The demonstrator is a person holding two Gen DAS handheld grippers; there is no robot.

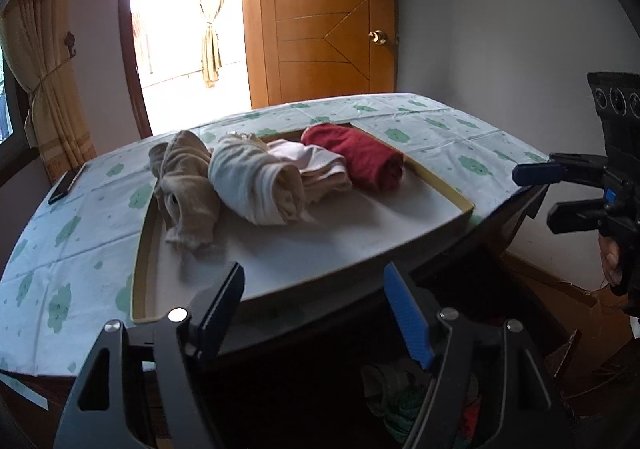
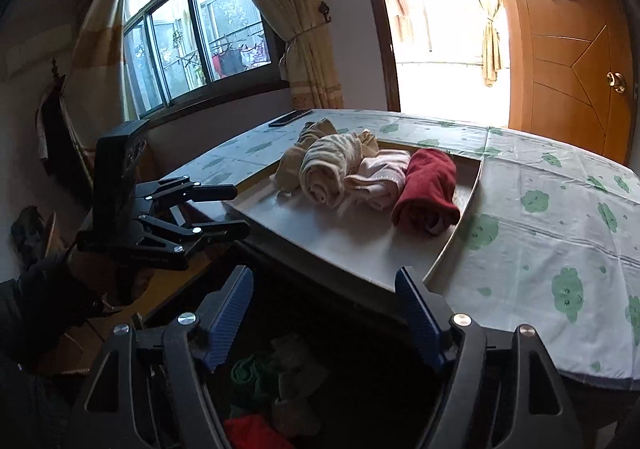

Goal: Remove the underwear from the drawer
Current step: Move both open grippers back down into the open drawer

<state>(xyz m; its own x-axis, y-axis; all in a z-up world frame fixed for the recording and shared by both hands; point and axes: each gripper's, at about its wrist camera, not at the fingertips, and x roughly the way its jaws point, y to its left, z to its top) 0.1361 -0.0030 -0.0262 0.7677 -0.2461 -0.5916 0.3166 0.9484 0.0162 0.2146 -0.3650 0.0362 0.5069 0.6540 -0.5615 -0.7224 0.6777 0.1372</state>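
- Hovering over the open drawer (image 2: 320,389), both tongs stand with jaws apart and nothing between the blue pads.
- Left tongs (image 1: 316,313), seen from their own camera, point down and forward across the drawer's dark mouth; right tongs (image 2: 324,313) do likewise, just beside them.
- Each pair also shows in the other's view: right tongs at the right edge of the left camera, left tongs at the left edge of the right camera, both empty, a hand (image 1: 612,257) partly visible behind one.
- Underwear still in the drawer lies directly below the tongs: a green piece (image 2: 252,369), a grey-beige piece (image 2: 296,381) and a red piece (image 2: 248,433), crumpled, with no clear long axis in the dim light.
- Judged from the views, the green and red pieces sit nearer the right tongs, under their left pad; the left camera catches only a dim heap (image 1: 400,401) under its right pad.
- Beyond the drawer, a shallow tray (image 1: 360,225) rests on the tabletop (image 1: 80,217) with its clover-print cloth.
- Four rolled pieces already lie in the tray, side by side: beige (image 1: 180,185), cream (image 1: 256,185), pink (image 1: 320,165) and red (image 1: 356,157), their long axes running roughly toward the cameras.
- Farther off, a dark phone (image 1: 66,185) lies by the tabletop's far left edge.
- Next reach, by this reading, goes straight down, not forward.
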